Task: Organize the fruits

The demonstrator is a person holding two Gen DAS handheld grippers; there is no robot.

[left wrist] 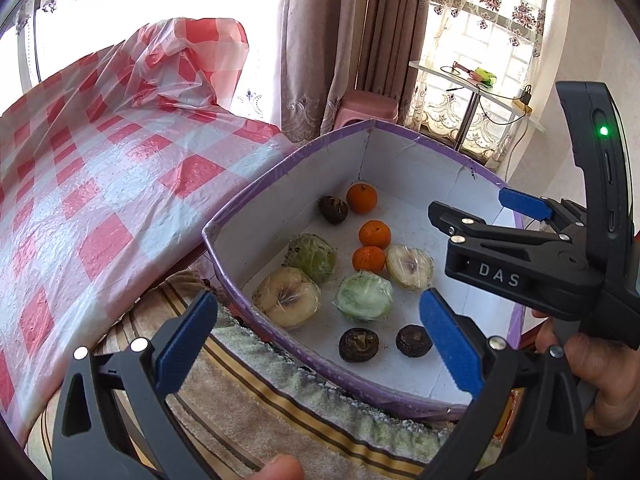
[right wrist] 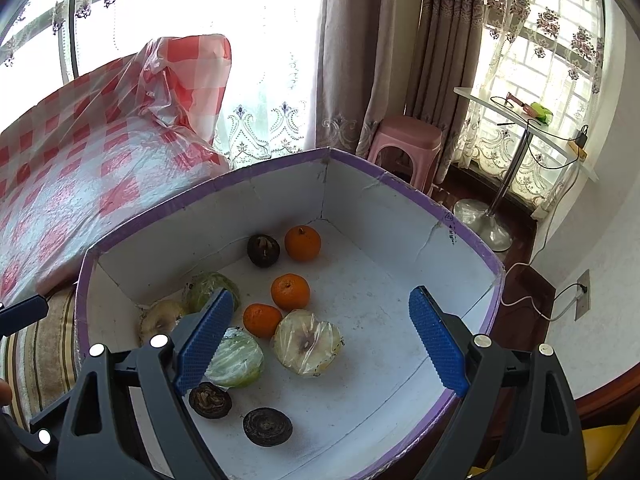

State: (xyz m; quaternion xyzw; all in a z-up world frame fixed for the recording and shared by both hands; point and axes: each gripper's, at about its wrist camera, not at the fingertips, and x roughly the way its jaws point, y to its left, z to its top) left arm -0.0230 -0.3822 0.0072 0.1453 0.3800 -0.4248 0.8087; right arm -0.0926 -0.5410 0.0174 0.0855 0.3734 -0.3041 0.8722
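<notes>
A white cardboard box with a purple rim (left wrist: 240,204) (right wrist: 400,184) holds the fruit. In it lie three oranges (left wrist: 362,198) (right wrist: 303,243), three dark round fruits (left wrist: 359,345) (right wrist: 267,426) and several plastic-wrapped halved fruits (left wrist: 287,303) (right wrist: 308,342). My left gripper (left wrist: 320,344) is open and empty above the box's near left rim. My right gripper (right wrist: 320,340) is open and empty over the box's inside, above the wrapped fruits; it also shows in the left wrist view (left wrist: 476,208) at the right.
The box rests on a striped towel (left wrist: 248,392) (right wrist: 36,352). A table with a red checked plastic cloth (left wrist: 100,184) (right wrist: 60,168) stands to the left. A pink stool (right wrist: 404,140), curtains and a small glass side table (right wrist: 532,120) stand beyond.
</notes>
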